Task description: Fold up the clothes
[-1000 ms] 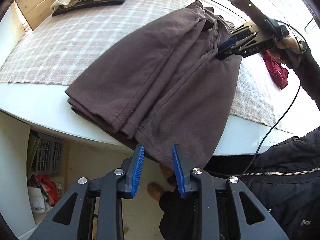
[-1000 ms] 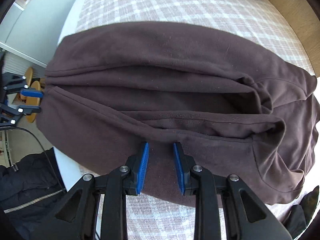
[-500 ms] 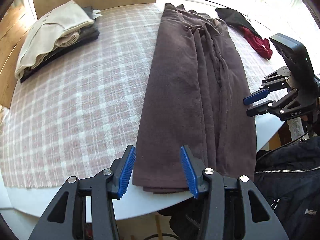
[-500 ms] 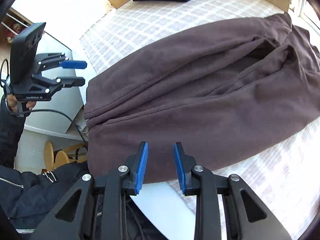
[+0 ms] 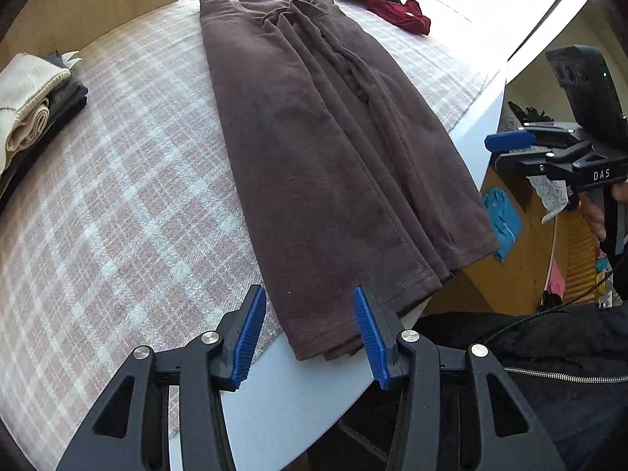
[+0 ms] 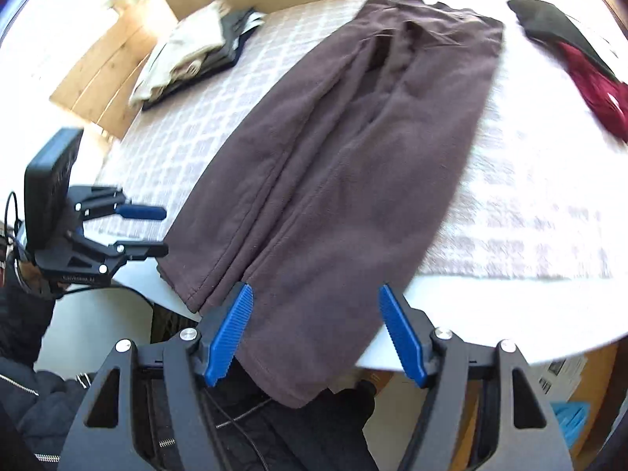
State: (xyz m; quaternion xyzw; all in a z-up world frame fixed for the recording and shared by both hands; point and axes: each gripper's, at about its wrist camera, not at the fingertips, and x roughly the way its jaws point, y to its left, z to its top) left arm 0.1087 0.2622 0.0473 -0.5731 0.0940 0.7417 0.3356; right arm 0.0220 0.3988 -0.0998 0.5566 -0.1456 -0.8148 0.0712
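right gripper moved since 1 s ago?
Yes. The right gripper was over the brown trousers' waist end; it is now off the table's edge, jaws opening with nothing between them.

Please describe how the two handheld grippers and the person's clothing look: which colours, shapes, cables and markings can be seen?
Both the left gripper and the right gripper have black, angular frames with triangular cut-outs, silver bolts, and ribbed blue pads. Each carries a black box-like unit on top. The right one bears white "DAS" lettering. Thin black cables trail from them. The person wears a dark jacket with a silver zipper.
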